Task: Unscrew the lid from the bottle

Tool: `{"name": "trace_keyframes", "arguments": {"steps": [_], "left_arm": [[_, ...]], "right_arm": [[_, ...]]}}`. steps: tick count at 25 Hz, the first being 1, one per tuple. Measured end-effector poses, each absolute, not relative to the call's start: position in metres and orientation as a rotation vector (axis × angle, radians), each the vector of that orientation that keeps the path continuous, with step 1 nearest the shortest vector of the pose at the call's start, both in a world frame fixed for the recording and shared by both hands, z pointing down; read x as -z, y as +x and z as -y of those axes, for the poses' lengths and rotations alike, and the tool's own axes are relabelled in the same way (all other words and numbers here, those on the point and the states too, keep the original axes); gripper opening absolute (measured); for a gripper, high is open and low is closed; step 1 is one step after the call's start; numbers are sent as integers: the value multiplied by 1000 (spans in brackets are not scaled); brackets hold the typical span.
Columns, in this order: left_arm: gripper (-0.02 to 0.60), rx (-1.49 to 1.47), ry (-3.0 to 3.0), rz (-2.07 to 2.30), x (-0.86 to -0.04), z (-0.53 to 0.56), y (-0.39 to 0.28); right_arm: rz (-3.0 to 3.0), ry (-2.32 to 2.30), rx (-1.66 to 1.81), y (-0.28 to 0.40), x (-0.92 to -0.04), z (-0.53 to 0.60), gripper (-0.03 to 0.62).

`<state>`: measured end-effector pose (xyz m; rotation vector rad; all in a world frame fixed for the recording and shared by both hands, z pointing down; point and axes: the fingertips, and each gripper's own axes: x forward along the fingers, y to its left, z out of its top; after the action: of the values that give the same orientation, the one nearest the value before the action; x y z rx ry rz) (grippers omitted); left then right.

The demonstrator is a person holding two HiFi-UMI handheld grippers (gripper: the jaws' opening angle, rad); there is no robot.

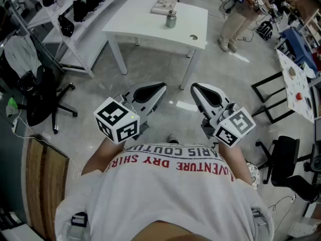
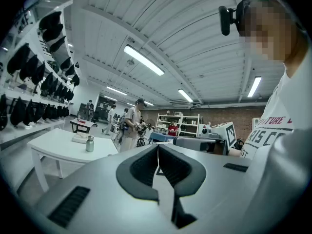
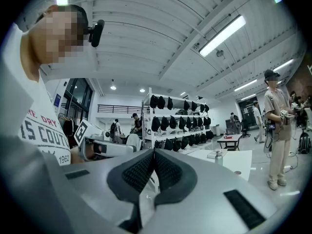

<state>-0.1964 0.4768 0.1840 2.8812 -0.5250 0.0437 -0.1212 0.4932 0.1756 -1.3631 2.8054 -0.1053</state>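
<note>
Across the floor, on the white table [image 1: 136, 20], the bottle [image 1: 171, 19] stands capped, well apart from the left gripper [image 1: 159, 88] and right gripper [image 1: 195, 88]. Both are pressed together and empty; arriving closed could topple it.

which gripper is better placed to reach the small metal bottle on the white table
Left, marginally: the small metal bottle sits slightly nearer the left gripper than the right gripper; both shut, empty, distant.

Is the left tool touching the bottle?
Apart. The head view shows the bottle standing on the white table, with floor between that table and the left tool, whose jaws are shut on nothing.
</note>
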Motion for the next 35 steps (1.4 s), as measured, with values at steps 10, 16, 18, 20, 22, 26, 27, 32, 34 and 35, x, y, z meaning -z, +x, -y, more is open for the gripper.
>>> {"name": "trace_keyframes", "arguments": {"steps": [10,16,18,20,22,26,27,32,34,35], "left_arm": [[29,-23,2912,576,-183,-474,-201],[31,-33,2897,528,-189,-456,-192],[31,-36,2896,544,-193,-445,-190],[32,-58,2911,592,-198,-431,-186],[52,-91,2922,608,-203,-415,-179],[176,-145,2928,592,-211,-380,-154],[188,-142,2932,593,-211,-369,-146],[256,-179,2907,626,-223,-305,-104],[272,-210,2887,637,-228,-276,-87],[278,-227,2877,640,-230,-261,-81]], "right_arm": [[-2756,-1425,107,-107,-174,-492,29],[-2746,-1440,71,-92,-175,-470,55],[-2742,-1444,61,-85,-177,-459,93],[-2736,-1442,67,-76,-181,-446,142],[-2730,-1433,80,-68,-186,-430,153],[-2722,-1407,113,-43,-195,-389,164],[-2720,-1405,116,-35,-196,-377,164],[-2715,-1392,176,9,-209,-307,192],[-2717,-1384,201,26,-210,-276,200],[-2720,-1380,209,33,-210,-260,207]]}}
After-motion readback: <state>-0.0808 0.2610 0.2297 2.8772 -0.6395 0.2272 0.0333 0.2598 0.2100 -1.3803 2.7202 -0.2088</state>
